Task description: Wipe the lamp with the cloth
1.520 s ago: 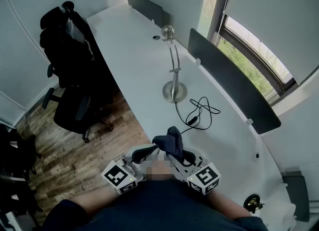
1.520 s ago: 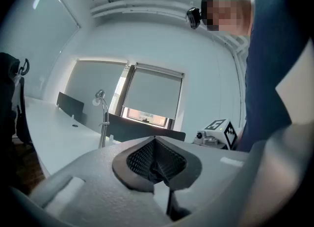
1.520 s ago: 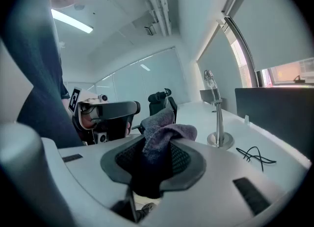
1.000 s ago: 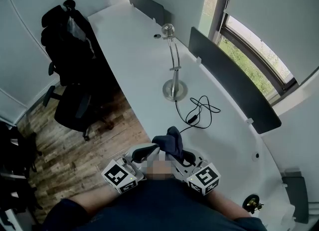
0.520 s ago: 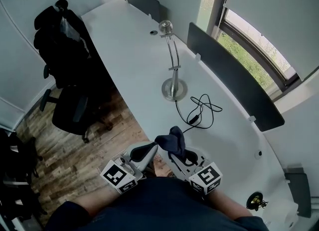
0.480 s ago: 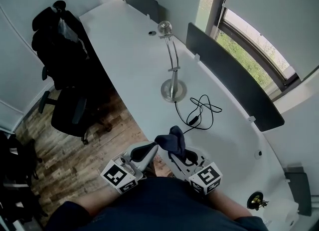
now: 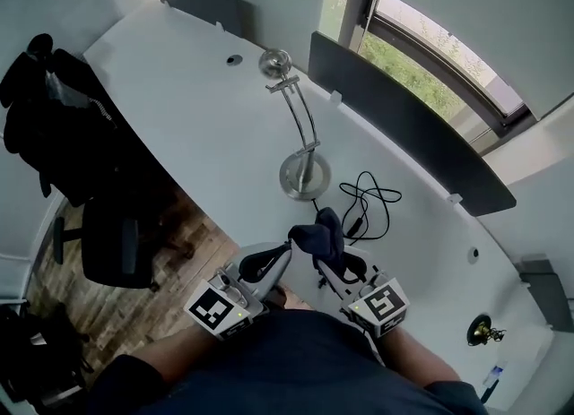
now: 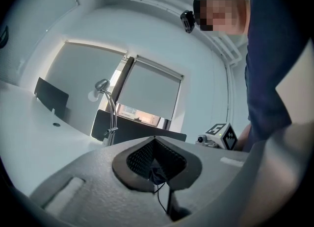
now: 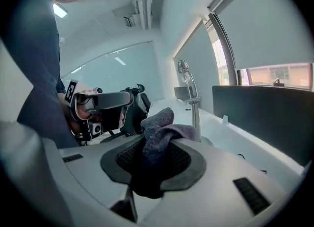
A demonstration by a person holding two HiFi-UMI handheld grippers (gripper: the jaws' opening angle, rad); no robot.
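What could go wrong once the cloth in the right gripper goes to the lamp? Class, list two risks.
1. The lamp is a thin stem on a small round base; pushing high with the cloth in the right gripper might tip it.
2. The loose cable coiled beside the base could snag.

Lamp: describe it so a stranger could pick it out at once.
On the white curved desk, before the dark divider, stands the lamp. Unlike the black cable beside it, it is shiny metal: round base, thin arm, small round head.
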